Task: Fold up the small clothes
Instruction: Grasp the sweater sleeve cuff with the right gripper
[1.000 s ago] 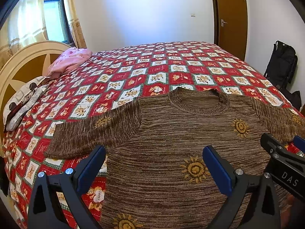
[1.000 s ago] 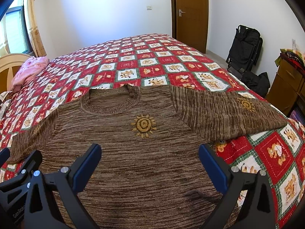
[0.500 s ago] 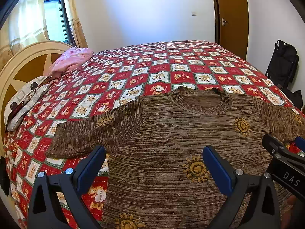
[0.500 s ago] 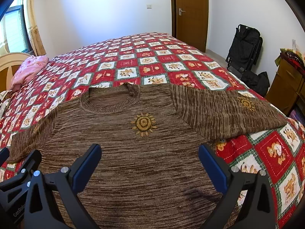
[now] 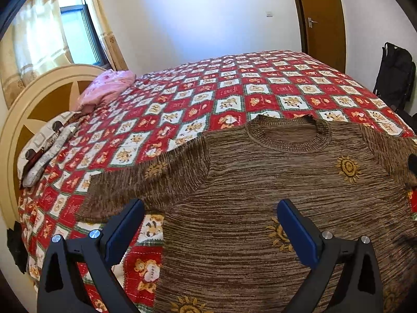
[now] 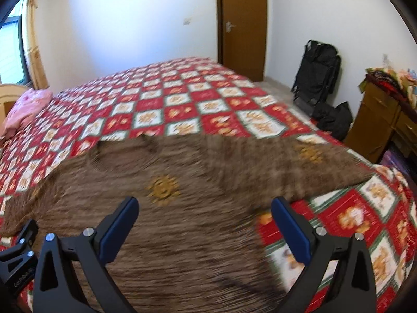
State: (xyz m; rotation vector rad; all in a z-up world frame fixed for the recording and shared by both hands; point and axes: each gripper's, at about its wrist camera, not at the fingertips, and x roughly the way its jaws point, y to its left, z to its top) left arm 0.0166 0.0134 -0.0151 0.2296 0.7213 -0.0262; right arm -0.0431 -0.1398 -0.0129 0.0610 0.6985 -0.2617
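Sweater (image 5: 273, 182) flat on bed (image 5: 234, 94), centre frame; left hand-held gripper (image 5: 211, 224) and right hand-held gripper (image 6: 204, 221) both wide open, empty, above it.

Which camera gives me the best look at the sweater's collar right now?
The left wrist view: the collar is sharp, its whole ribbed ring visible on the sweater. In the right wrist view the collar is motion-blurred and only roughly traceable.

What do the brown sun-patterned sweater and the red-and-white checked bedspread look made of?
The brown sun-patterned sweater looks like a matte marled knit, probably wool or acrylic: ribbed collar, streaky yarn. The red-and-white checked bedspread looks like thin printed woven cloth, perhaps cotton: flat, smooth squares.
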